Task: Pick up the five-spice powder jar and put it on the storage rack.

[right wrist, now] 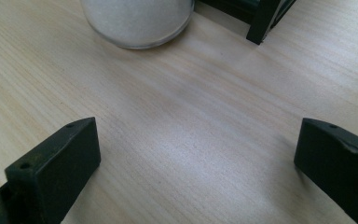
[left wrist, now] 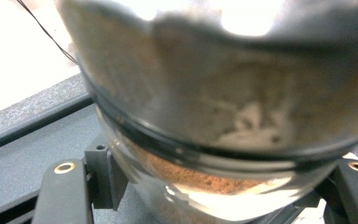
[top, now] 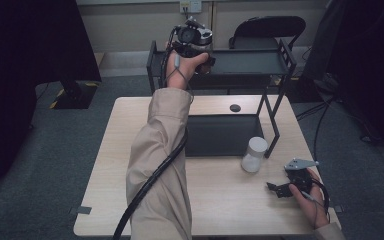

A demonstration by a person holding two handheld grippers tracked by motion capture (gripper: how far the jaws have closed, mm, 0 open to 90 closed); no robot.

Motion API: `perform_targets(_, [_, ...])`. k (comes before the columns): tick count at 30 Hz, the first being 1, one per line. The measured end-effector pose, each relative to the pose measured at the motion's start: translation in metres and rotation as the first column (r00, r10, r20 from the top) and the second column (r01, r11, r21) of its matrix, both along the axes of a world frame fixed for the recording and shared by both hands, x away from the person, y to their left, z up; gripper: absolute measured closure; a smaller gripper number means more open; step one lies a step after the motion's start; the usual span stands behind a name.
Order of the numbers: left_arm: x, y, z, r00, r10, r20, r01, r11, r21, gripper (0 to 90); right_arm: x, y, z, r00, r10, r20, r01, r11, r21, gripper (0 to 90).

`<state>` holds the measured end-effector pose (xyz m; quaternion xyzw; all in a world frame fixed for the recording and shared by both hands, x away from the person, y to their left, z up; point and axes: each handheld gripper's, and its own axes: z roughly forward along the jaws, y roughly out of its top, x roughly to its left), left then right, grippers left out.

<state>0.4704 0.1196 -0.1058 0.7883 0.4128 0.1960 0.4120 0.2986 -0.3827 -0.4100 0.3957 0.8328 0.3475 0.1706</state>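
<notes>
Two-tier black metal shelf rack (top: 280,60) standing at the far side of the pale wooden table (top: 220,200), its lower tray (top: 220,135) flat on the tabletop, its upper tray (top: 245,62) raised on thin legs. Small black round cap (top: 235,107) lying on the wood just behind the lower tray. Dark chair (top: 267,27) beyond the rack, against the wall.

Left gripper (top: 192,42) lifted to the near-left edge of the rack's upper tray, clamped on a clear glass jar with brown powder (left wrist: 223,116). Jar close against the camera in the left gripper view: smooth see-through wall, dark band round it, grainy brown powder clinging inside and heaped at the bottom, black jaws pressed to it on both sides. Upper tray's dark matte floor and raised rim just under the jar; whether touching, cannot tell. Tan sleeve and thick black cable (top: 150,185) stretching across the table toward the rack's front.

Frosted white cylindrical jar (top: 254,155) upright on the wood, just beside the rack's front right leg (top: 272,135), filled with white grains, as seen in the right gripper view (right wrist: 135,21).

Right gripper (top: 276,189) low over the table, near the white jar, on the side away from the rack; jaws spread wide, bare wood grain between them.
</notes>
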Motion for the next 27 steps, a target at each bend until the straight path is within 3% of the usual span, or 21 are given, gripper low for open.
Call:
perform_targets(4, [-0.005, 0.0, -0.001, 0.9996, 0.029, -0.002, -0.03, 0.9992, -0.028, 15.3, 0.0, 0.0, 0.0, 1.0, 0.0, 0.0, 0.0, 1.0, 0.0, 0.0])
perform_targets(11, [-0.019, 0.001, 0.003, 0.998, 0.063, 0.0, -0.063, 0.9965, -0.056, 3.0, 0.0, 0.0, 0.0, 1.0, 0.0, 0.0, 0.0, 1.0, 0.0, 0.0])
perform_targets(23, [-0.046, 0.008, -0.008, 0.998, 0.06, 0.023, -0.058, 0.9955, -0.075, 1.9, 0.0, 0.0, 0.0, 1.0, -0.002, 0.001, 0.002, 1.0, -0.001, 0.0])
perform_targets(27, [-0.056, 0.015, -0.012, 0.9974, 0.061, 0.037, -0.057, 0.9932, -0.101, 1.9, -0.001, 0.0, 0.0, 1.0, -0.002, 0.001, 0.002, 1.0, 0.0, 0.0])
